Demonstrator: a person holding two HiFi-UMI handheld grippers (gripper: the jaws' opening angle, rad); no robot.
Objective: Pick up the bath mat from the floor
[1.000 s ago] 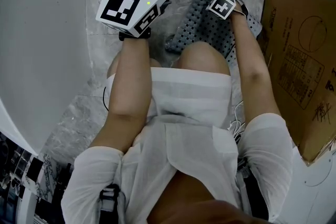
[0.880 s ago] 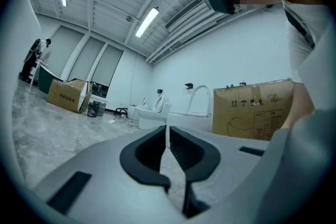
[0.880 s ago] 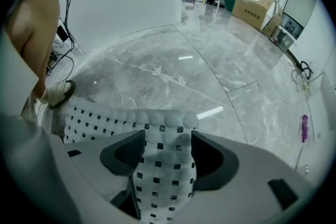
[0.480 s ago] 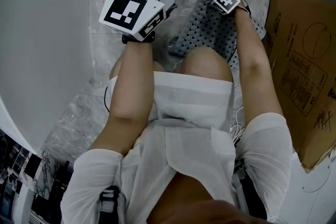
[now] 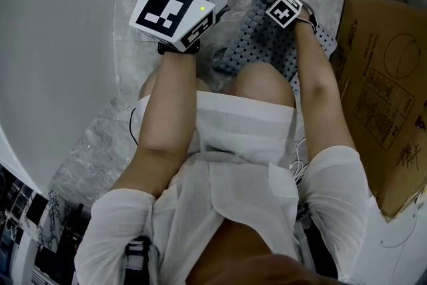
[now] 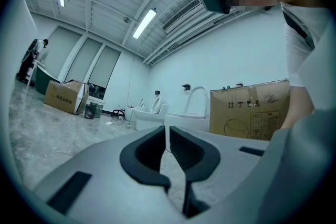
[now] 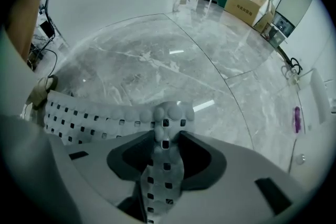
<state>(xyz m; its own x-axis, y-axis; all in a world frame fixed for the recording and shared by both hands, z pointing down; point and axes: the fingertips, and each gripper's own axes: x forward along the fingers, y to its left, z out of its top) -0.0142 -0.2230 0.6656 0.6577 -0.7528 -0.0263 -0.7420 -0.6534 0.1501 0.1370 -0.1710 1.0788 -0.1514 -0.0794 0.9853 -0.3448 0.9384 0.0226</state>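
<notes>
Bath mat [image 5: 261, 43], the grey perforated one, lies on the marble floor [image 5: 127, 63] just ahead of the crouching person's knee [image 5: 261, 77], with the cardboard box [image 5: 380, 77] close on its right; most of it looks flat on the stone, and part is hidden under the right forearm.

Right gripper [image 7: 167, 136] is down at the mat's edge; its jaws are closing, and 1 raised fold of the mat runs straight up between them, the pads pressing it from both sides. Beyond that pinch the rest of the mat spreads off to the left, low against the floor.

Left gripper [image 6: 168, 139] is held up and away from the work, pointing out across the room; its jaws are all but together, with nothing between them.

To my eye the job is at its first real step: the reach is done and the grasp is just being made, but the lift is not. What is left is to firm up the hold and raise the whole mat clear of the floor; with only 1 narrow fold taken, the limp mat will likely hang and drag unless the free gripper takes another edge.
</notes>
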